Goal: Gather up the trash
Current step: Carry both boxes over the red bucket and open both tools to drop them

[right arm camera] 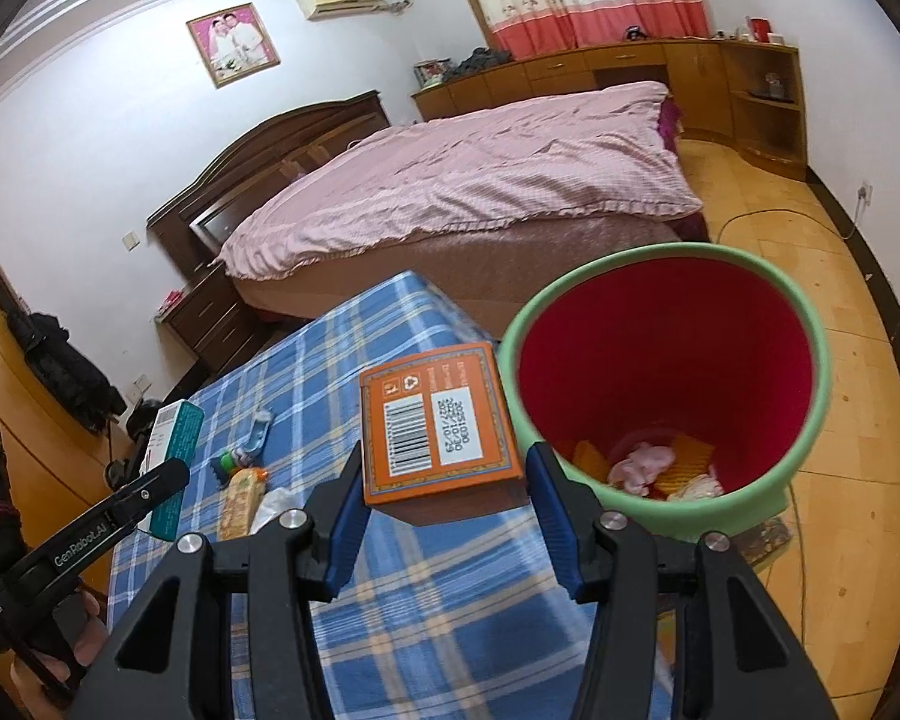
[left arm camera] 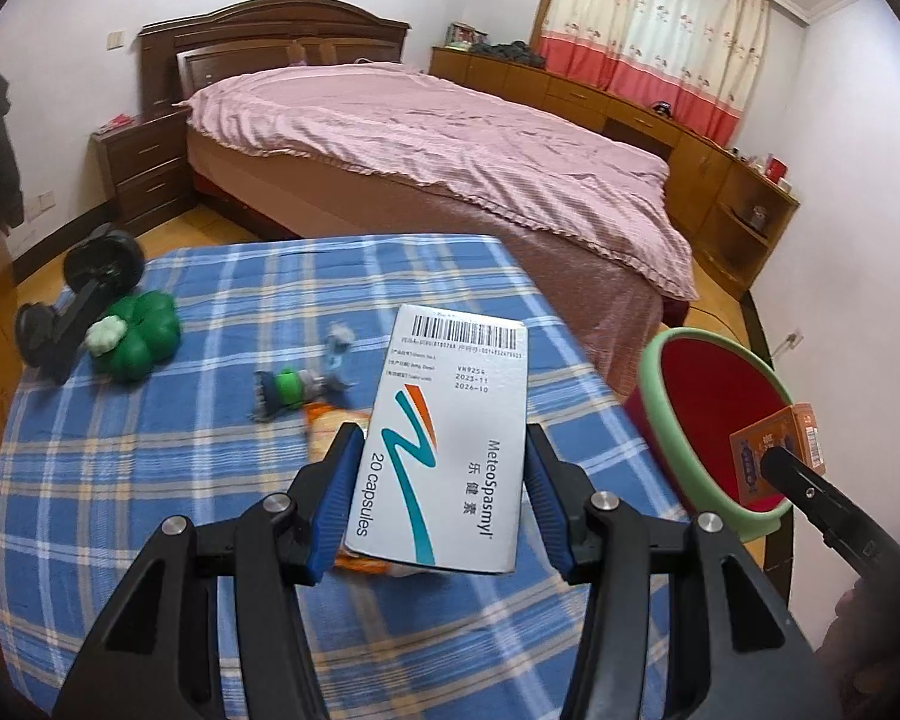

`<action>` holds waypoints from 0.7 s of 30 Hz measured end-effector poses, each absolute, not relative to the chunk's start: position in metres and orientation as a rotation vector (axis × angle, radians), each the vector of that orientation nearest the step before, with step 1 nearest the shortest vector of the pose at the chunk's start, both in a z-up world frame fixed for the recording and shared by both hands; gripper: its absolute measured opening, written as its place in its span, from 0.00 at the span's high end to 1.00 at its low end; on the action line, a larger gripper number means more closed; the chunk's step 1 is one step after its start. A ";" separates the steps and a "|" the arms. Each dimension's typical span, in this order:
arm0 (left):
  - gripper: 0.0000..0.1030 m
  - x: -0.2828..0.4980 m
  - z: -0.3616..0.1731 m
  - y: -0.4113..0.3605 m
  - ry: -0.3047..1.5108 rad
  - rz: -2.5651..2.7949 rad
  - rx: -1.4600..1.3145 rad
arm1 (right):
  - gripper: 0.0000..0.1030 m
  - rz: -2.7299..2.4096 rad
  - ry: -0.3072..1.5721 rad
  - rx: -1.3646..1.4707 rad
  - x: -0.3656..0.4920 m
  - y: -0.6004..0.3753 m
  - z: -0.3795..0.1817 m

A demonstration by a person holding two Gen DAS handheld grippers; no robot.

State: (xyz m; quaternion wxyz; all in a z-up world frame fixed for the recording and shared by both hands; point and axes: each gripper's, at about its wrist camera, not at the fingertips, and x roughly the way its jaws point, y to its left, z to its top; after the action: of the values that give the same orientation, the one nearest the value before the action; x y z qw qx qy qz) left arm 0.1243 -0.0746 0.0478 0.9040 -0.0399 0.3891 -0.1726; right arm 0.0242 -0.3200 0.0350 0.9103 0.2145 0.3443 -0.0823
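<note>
My left gripper [left arm camera: 441, 468] is shut on a white MeteoSpasmyl medicine box [left arm camera: 450, 438] and holds it above the blue plaid table [left arm camera: 150, 480]. My right gripper [right arm camera: 444, 480] is shut on an orange box [right arm camera: 435, 423], held over the table edge just left of the bin. The bin [right arm camera: 666, 372] is red inside with a green rim and has trash at its bottom; it also shows in the left wrist view [left arm camera: 714, 420]. The orange box also shows in the left wrist view [left arm camera: 774, 450], at the bin's rim. An orange snack wrapper [right arm camera: 240, 501] lies on the table.
On the table lie a green clover-shaped toy [left arm camera: 138, 333], a black wheeled tool [left arm camera: 78, 306] and a small green-and-grey toy [left arm camera: 297, 387]. A bed with a pink cover [left arm camera: 450, 156] stands beyond the table. Wooden cabinets [left arm camera: 660, 120] line the far wall.
</note>
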 end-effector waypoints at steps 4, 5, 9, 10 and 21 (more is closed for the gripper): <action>0.48 0.125 0.050 -0.099 0.808 -0.392 -0.060 | 0.48 -0.204 0.702 0.459 0.019 -0.340 0.035; 0.48 0.126 0.051 -0.106 0.809 -0.401 -0.052 | 0.48 -0.212 0.702 0.463 0.018 -0.344 0.034; 0.48 0.128 0.050 -0.133 0.817 -0.438 -0.024 | 0.48 -0.246 0.704 0.480 0.013 -0.366 0.031; 0.48 0.129 0.050 -0.138 0.819 -0.447 -0.018 | 0.48 -0.252 0.704 0.485 0.012 -0.371 0.030; 0.48 0.132 0.038 -0.223 0.844 -0.569 0.073 | 0.48 -0.344 0.719 0.518 0.005 -0.424 0.013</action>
State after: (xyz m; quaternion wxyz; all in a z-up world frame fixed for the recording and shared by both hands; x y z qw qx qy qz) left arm 0.1320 -0.2229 0.0384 0.8728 0.0348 0.4037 -0.2722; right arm 0.0053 -0.4243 0.0125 0.8893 0.2492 0.3460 -0.1654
